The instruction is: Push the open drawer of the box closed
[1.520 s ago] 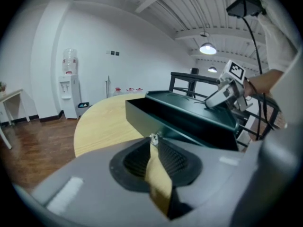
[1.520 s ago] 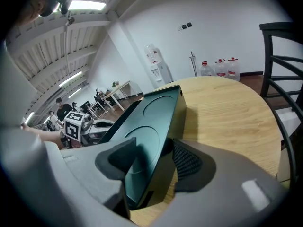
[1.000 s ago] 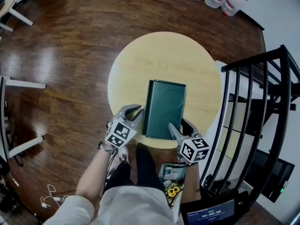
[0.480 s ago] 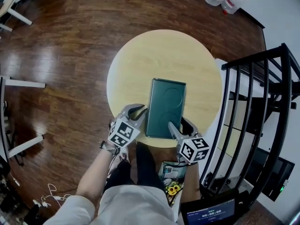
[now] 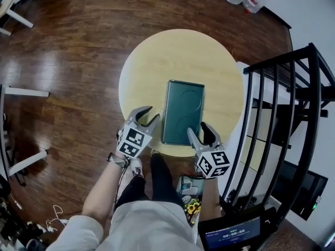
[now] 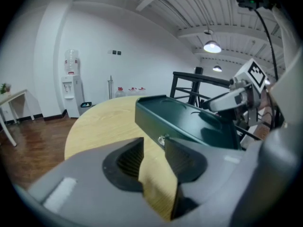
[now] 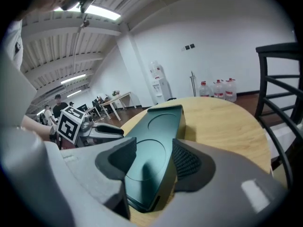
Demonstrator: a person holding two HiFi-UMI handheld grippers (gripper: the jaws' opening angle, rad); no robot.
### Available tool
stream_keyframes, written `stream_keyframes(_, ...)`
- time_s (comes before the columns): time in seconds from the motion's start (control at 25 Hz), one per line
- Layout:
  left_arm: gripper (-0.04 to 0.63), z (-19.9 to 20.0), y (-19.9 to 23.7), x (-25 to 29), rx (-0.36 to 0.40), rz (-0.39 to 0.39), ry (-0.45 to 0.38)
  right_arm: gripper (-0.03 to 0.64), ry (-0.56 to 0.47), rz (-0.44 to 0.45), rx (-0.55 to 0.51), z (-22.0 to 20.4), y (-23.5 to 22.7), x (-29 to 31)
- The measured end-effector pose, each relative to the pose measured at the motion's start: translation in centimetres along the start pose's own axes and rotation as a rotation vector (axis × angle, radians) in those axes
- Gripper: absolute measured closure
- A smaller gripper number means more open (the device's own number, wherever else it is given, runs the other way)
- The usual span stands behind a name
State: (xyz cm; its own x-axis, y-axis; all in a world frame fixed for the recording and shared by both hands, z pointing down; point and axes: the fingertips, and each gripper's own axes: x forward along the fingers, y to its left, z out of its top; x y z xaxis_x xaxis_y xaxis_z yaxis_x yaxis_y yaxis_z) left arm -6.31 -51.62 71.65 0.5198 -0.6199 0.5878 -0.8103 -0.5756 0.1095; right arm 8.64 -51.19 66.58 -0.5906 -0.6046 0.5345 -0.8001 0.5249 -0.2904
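Nearest the person, the left tongs (image 5: 142,117) hang over the near-left rim of the table (image 5: 157,67), just beside the box (image 5: 182,111) and not touching it. Their jaws stand well apart, and only bare table shows between them. The right tongs (image 5: 198,128) sit at the box's near-right corner, also spread wide. The right gripper view shows that corner in the gap between the jaws, but neither jaw is pressed against it, so it looks framed, not gripped. Both tongs therefore hold nothing. The dark green box lies flat on the near half of the round table, with its near end close to the table edge in front of the person. On that near end the left gripper view shows a small metal fitting (image 6: 162,140), probably the drawer pull. The face around it seems to sit level with the rest of the body. From the head view the box is one unbroken rectangle with no drawer jutting out at either end. On that evidence the push looks finished, or very nearly so. At most a last nudge may be left to seat the front, and whether any sliver of gap remains is too fine to tell. The box's long axis runs away from the person, from the near table edge toward the table's middle, with the far end leaning slightly to the right.
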Motion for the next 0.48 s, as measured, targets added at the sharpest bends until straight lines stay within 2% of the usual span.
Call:
stream_keyframes(0.16, 0.467, 1.1, 0.4, -1.2, -0.009, 0.042, -0.031, 0.38, -0.061, -0.044, -0.077, 2.1, -0.1, -1.1)
stream_keyframes(0.4, 0.526, 4.3, 0.9, -6.3, -0.039, 0.105, -0.128, 0.38, -0.125, -0.045, -0.155, 5.7, 2.7, -4.3)
stream_keyframes(0.44, 0.534, 5.0, 1.0, -7.1, -0.04, 0.112, -0.148, 0.39, -0.126, -0.057, -0.172, 6.2, 3.1, -4.7)
stream_keyframes(0.48, 0.542, 5.7, 1.0, -7.8, -0.037, 0.118, -0.168, 0.426, -0.129, -0.07, -0.187, 6.6, 3.4, -5.2)
